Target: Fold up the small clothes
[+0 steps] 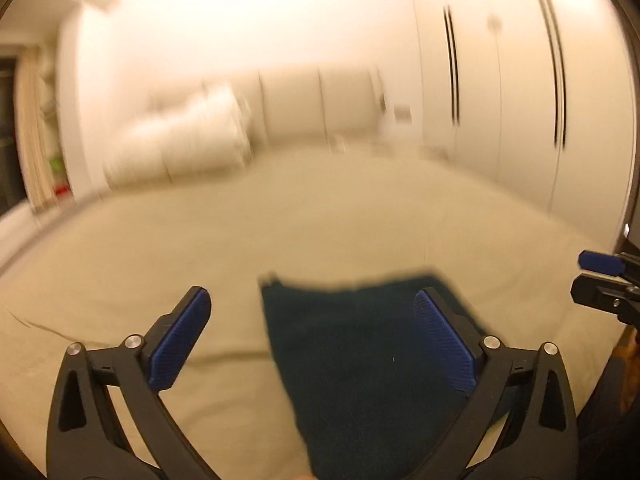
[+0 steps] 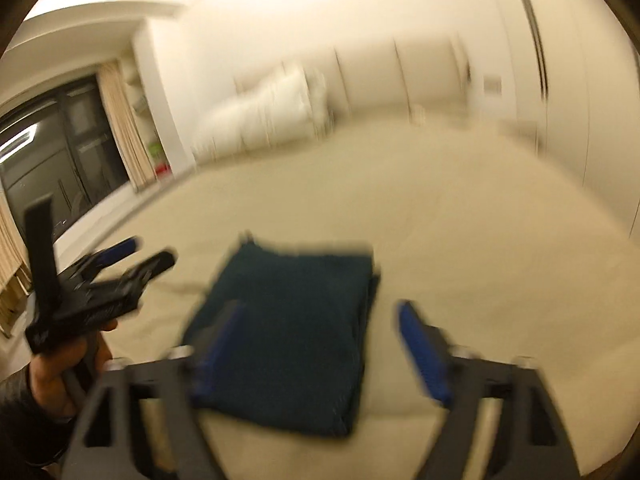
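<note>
A dark teal folded garment (image 1: 360, 364) lies flat on the beige bed sheet (image 1: 280, 232); it also shows in the right wrist view (image 2: 288, 340) as a neat rectangle. My left gripper (image 1: 310, 300) is open and empty, above the garment's left part. My right gripper (image 2: 320, 312) is open and empty, hovering over the garment's near edge. The left gripper also shows in the right wrist view (image 2: 152, 254) at the left, held in a hand. The right gripper's fingertips (image 1: 600, 262) show at the right edge of the left wrist view. Both views are blurred.
White pillows (image 2: 272, 108) lie at the bed's far end by a padded headboard (image 1: 320, 104). White wardrobe doors (image 1: 520, 80) stand on the right. A dark window with curtains (image 2: 60, 152) is on the left.
</note>
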